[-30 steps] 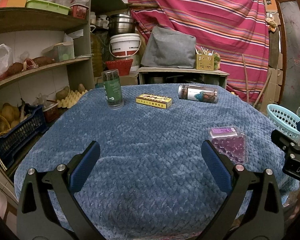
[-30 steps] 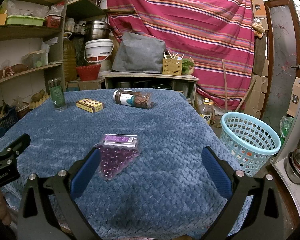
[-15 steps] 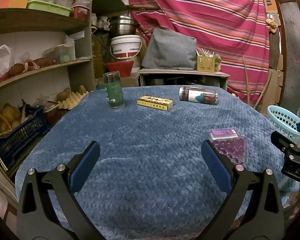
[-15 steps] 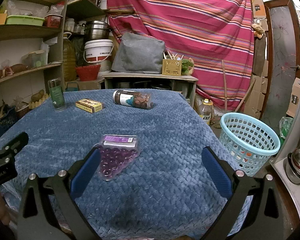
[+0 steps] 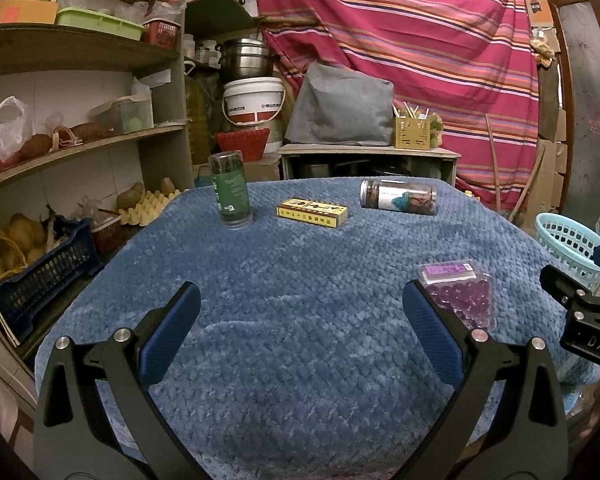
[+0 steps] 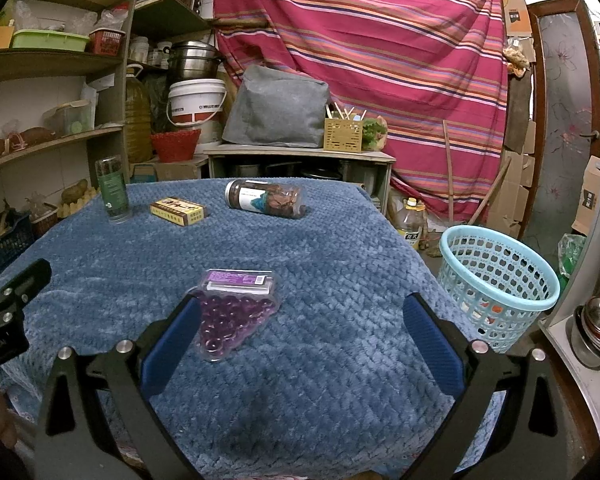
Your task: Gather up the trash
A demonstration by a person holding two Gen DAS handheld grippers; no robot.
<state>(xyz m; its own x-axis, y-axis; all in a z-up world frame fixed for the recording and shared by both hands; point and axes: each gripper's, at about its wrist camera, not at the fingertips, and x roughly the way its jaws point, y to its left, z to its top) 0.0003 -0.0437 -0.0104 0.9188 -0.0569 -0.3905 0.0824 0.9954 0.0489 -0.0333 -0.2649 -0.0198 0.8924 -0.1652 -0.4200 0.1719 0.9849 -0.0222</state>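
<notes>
on the desk (image 5: 300, 360), under a blue quilted blanket, four pieces of trash are spread out. at the far left a green-labelled tube (image 5: 230, 189) stands upright; just right of it a flat yellow box (image 5: 312, 212) lies on its broad face, and further right a clear jar (image 5: 398, 196) with a dark lid lies on its side, apart from the box. nearer, toward the right edge of the desk, a clear pack of purple beads (image 6: 234, 312) lies flat with its purple label end pointing away.

the left tongs (image 5: 300, 312) hover low over the near middle of the blanket with the blue pads spread wide and nothing between them. the right tongs (image 6: 300, 316) are likewise spread wide and empty; in the right wrist view the left pad overlaps the near left edge of the bead pack, but whether it touches the pack cannot be told. the bead pack shows in the left wrist view too, just beyond the right pad.

off the right side of the desk, on the floor, stands a light blue basket (image 6: 500, 280) with an open lattice wall; something orange shows through the lattice low down. behind the desk hangs a red striped cloth (image 6: 380, 40), and wooden shelves (image 5: 80, 60) with produce and containers line the left wall.
</notes>
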